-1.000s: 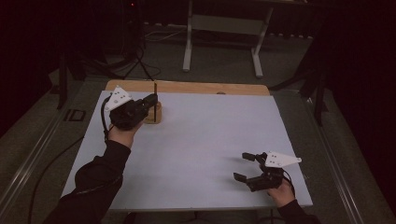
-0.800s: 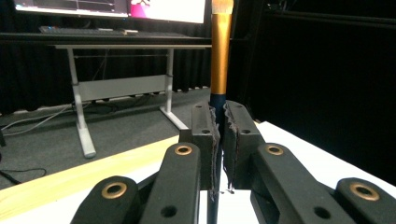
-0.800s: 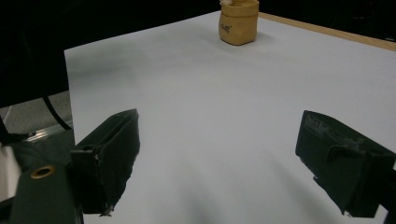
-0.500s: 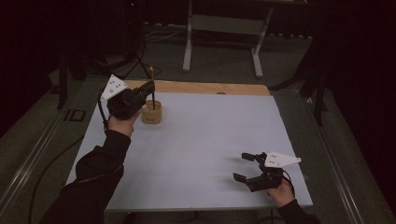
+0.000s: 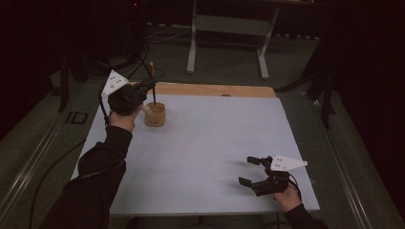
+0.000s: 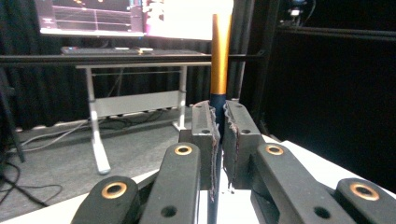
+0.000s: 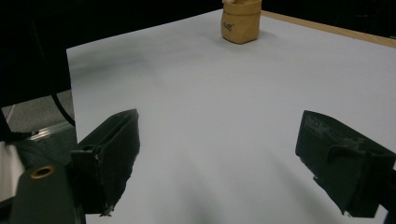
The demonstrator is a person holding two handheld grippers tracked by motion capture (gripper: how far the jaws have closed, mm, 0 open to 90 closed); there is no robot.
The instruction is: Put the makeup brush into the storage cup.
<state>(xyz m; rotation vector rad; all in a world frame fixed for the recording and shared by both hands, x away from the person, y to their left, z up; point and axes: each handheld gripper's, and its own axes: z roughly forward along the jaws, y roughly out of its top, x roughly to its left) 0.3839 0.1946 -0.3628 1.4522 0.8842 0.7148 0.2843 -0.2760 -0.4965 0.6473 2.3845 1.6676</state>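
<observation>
Since a second ago my left gripper (image 5: pixel 149 86) has lifted away from the tan pot (image 5: pixel 155 114) and drifted up and toward the far edge, carrying the stick (image 5: pixel 152 83) with it; the right gripper (image 5: pixel 254 171) has not shifted.

Left claw first: pads clamped tight on the stick (image 6: pixel 219 70), gripping its dark blue lower section just under the orange-gold upper part. Stick stands upright between the jaws, the top rising well above the pads and a dark thin length running down below them. From the high view its lower end hangs over the pot's mouth; I cannot tell whether the tip is inside the pot or just above it. Something pale sits in the pot's opening, too small to make out.

Pot sits on the pale table (image 5: pixel 215 138) near the far left corner, just beside my left hand (image 5: pixel 125 117), on the side nearer the table's middle.

Right claw: jaws spread wide, nothing between them, held low over the near right part of the table. Its own view looks across bare tabletop to the tan pot (image 7: pixel 241 21), well apart from it.

Wooden strip (image 5: pixel 215 89) runs along the table's far edge, behind the pot.
</observation>
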